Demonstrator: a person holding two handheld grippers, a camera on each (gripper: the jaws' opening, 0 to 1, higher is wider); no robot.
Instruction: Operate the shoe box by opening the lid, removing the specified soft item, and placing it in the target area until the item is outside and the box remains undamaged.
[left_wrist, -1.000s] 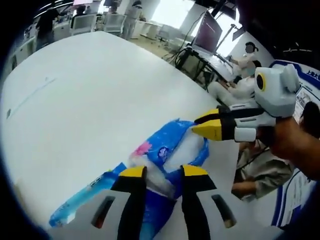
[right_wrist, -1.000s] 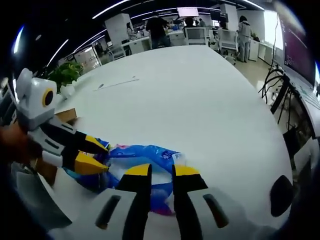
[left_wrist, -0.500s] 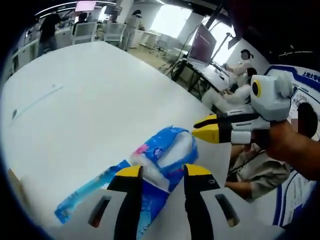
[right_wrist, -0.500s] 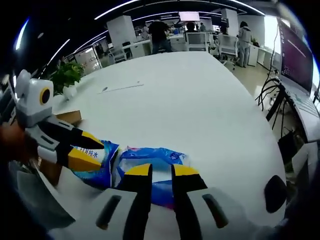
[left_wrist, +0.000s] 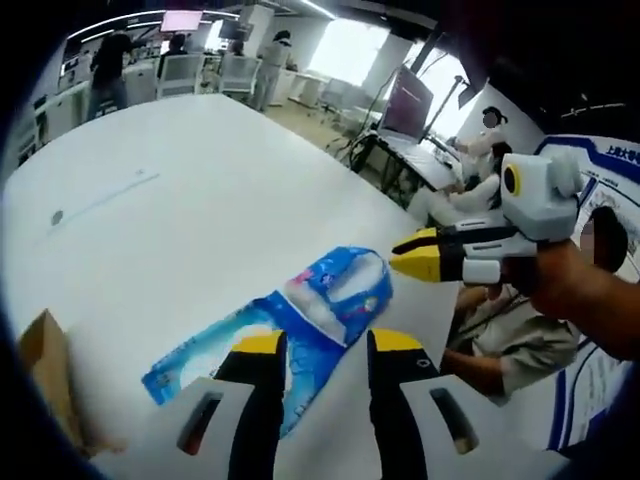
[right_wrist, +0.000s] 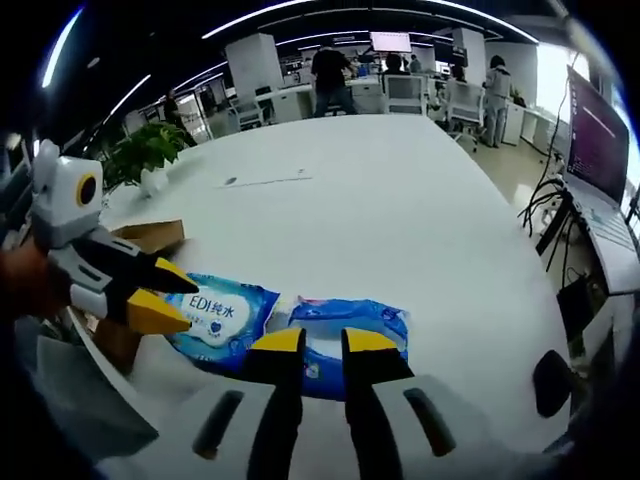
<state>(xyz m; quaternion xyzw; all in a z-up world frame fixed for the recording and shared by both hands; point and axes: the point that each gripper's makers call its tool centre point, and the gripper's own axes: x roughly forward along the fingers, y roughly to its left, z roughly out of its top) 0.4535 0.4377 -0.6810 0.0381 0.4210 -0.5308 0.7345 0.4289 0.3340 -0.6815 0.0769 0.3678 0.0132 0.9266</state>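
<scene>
A blue soft pack of wet wipes (left_wrist: 318, 300) lies flat on the white table (left_wrist: 180, 200). In the right gripper view the pack (right_wrist: 300, 322) has white lettering on its left half. My left gripper (left_wrist: 325, 345) hovers over the pack's near edge, jaws apart with nothing gripped. It enters the right gripper view from the left (right_wrist: 160, 295), beside the pack's left end. My right gripper (right_wrist: 322, 345) is held just short of the pack, jaws close together and empty. In the left gripper view it (left_wrist: 400, 255) floats just right of the pack, not touching. The brown cardboard box (right_wrist: 150, 236) sits behind the left gripper.
A corner of the box (left_wrist: 45, 365) shows at the left. A potted plant (right_wrist: 150, 150) stands at the table's far left. A seated person (left_wrist: 510, 330) is beyond the table edge near the right gripper. Desks, chairs and people stand far behind. Cables (right_wrist: 560, 215) hang off the table's right side.
The pack, bunched between the jaws a second ago, now lies spread flat on the table. Both grippers have drawn back from it, and the left jaws have opened slightly.
</scene>
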